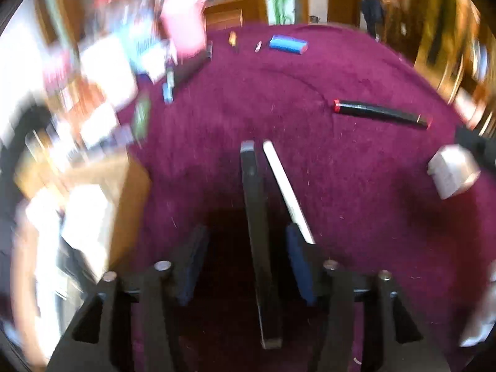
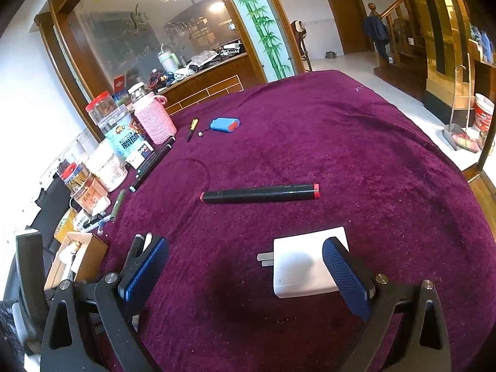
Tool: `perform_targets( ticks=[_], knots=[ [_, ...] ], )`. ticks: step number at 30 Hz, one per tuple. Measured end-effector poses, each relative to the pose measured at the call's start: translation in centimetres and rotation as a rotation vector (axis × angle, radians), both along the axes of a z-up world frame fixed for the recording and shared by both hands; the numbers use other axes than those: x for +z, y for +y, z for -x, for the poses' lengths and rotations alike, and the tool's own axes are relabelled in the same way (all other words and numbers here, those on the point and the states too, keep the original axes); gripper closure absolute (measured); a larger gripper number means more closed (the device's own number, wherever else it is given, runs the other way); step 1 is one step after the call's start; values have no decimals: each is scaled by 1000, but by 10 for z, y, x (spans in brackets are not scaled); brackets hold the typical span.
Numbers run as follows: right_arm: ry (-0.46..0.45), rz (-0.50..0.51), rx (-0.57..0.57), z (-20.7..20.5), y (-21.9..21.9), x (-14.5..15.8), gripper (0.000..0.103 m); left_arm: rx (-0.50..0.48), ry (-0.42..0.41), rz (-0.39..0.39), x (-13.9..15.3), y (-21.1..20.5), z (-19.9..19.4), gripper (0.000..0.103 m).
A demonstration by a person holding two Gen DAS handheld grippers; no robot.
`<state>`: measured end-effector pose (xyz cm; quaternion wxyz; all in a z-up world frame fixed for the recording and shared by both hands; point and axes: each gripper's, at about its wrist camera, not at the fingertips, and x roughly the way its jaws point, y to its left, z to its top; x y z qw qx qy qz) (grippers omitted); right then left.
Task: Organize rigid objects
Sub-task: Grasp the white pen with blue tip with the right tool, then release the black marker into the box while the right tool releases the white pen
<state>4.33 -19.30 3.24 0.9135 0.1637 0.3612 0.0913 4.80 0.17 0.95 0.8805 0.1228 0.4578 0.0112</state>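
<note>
Purple tablecloth (image 2: 341, 155); cardboard box (image 2: 90, 254) at its edge holds small items

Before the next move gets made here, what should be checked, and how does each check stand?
1. Right claw open: ok.
2. White square charger plug between its fingers: ok, though close to the right-hand finger.
3. Black marker with red ends clear of that claw: ok, it lies apart, farther out.
4. Left claw open: ok, pads spread.
5. Flat black stick and thin white stick resting on the purple velvet cloth: cannot tell.
6. Left wrist view sharp: not ok, blurred.
</note>
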Motion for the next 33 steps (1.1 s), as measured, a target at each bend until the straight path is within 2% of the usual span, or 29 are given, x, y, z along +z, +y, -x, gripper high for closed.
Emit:
perform_targets(
  ticks=[2,3,5,7,10,12,16,17,21,24,27,30,31,33],
  knots=[
    [0,5,0,0,0,0,2,-49,-65,-129,-5,-19,6,49],
    [-1,5,0,-1,1,-1,2,-61,-62,-112,-5,-20,6,64],
    [-6,3,2,0,1,-1,2,-74,-11,31,-3,-10,8,88],
    [-11,7,7,0,2,-1,2,-67,11,141,3,2,15,89],
    [-9,22,16,0,6,-4,2,-80,-16,312,23,24,38,89],
    [-40,28,11,4,6,-2,2,-83,-39,426,38,42,60,89],
    [-83,101,-23,11,13,3,2,-86,-70,581,59,86,105,89],
    [-59,108,-22,11,19,4,2,-82,-77,616,63,99,118,89],
    [-17,96,57,19,46,11,2,-77,-130,667,74,134,157,89],
    [29,111,136,17,80,9,3,-58,-143,694,71,156,169,89],
    [59,203,200,9,124,4,16,-34,-162,719,67,174,176,89],
    [133,321,204,-5,161,-9,33,1,-183,728,65,197,183,88],
    [164,354,193,-11,169,-15,50,13,-185,734,64,207,184,89],
    [208,376,178,-19,177,-26,71,51,-195,735,62,227,191,88]
  ],
)
